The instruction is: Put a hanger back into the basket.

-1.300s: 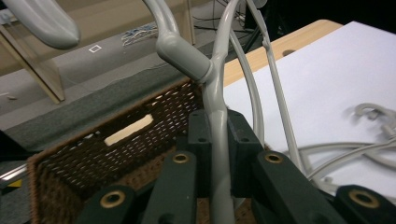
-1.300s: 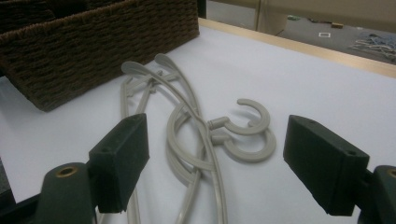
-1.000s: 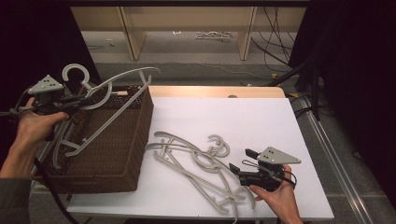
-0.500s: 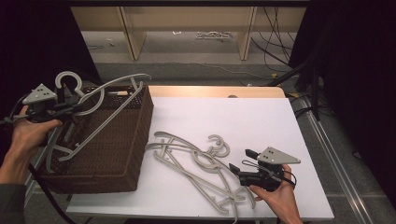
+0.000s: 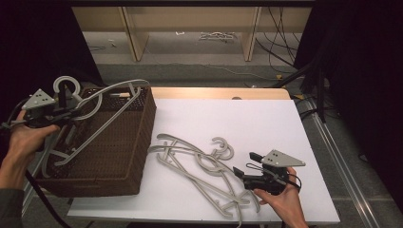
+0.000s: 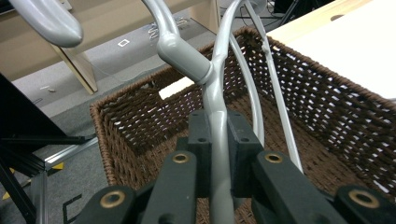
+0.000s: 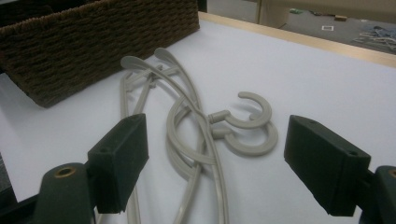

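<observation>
Left gripper (image 6: 218, 154) clamps grey hanger (image 5: 102, 111) over the wicker basket (image 5: 138, 142) below; lower flat, then release; right gripper (image 7: 217, 163) gapes empty

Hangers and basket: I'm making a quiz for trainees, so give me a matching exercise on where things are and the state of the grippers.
Things:
1. grey hanger
2. hanger pile
3. right gripper
4. wicker basket

States:
A. jaws open, nothing between them
B. loose on the white table
C. clamped in the left gripper, above the basket
D. brown, at the table's left end

Pairs: 1-C, 2-B, 3-A, 4-D
</observation>
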### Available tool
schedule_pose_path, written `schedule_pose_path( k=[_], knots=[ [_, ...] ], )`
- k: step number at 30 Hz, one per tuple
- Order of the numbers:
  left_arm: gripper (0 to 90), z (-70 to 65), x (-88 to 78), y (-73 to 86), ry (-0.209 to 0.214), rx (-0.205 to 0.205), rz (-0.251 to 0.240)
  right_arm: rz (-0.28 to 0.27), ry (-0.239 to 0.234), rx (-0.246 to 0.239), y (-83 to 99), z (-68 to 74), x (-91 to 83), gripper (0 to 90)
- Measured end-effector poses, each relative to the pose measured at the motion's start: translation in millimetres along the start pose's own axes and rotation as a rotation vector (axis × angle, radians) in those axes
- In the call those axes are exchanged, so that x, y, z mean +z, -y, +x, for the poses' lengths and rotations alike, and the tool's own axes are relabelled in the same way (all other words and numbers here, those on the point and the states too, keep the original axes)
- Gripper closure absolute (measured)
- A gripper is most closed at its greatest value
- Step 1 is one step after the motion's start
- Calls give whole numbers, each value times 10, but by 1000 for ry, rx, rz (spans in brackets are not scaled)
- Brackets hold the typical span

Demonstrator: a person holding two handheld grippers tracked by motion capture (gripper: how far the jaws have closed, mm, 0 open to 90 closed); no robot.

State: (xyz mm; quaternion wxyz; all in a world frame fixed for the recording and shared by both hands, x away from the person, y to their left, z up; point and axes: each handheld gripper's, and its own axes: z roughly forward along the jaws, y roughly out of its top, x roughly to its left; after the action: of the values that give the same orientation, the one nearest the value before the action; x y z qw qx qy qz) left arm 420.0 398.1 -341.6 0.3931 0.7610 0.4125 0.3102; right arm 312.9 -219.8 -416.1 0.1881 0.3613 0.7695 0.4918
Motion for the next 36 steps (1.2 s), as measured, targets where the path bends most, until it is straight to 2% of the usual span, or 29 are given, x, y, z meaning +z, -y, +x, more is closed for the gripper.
schedule_pose_path(
  k=[8,11,14,15,17,18,22,23,24,28,31,32,36],
  knots=[
    [821,49,59,120,-5,2,40,22,-3,9,1,0,-10,228],
    [821,59,78,183,-1,1,58,-7,-1,3,11,-9,18,227],
    [821,65,123,226,1,-23,65,-6,-4,4,15,-12,21,227],
    [821,70,138,233,-3,-17,84,2,-16,19,16,-4,22,227],
    [820,69,176,253,-5,-7,105,-5,-5,4,17,-12,25,227],
    [820,61,196,262,-5,-11,116,13,-12,19,15,-2,17,227],
    [819,44,271,287,-16,-12,151,13,-18,24,19,-4,24,227],
    [819,40,287,291,-20,-4,166,44,-6,18,10,-6,-3,227],
    [819,46,294,292,-18,23,202,45,-7,18,10,-6,-3,227],
    [818,-15,411,341,-13,-1,240,35,4,3,14,-13,5,227],
    [818,-48,503,394,-41,12,277,35,4,3,15,-13,4,227],
    [818,-46,516,410,-30,-7,287,35,3,4,14,-13,3,227],
    [818,-50,533,431,-35,-16,284,21,0,7,24,-19,15,227]
  ],
)
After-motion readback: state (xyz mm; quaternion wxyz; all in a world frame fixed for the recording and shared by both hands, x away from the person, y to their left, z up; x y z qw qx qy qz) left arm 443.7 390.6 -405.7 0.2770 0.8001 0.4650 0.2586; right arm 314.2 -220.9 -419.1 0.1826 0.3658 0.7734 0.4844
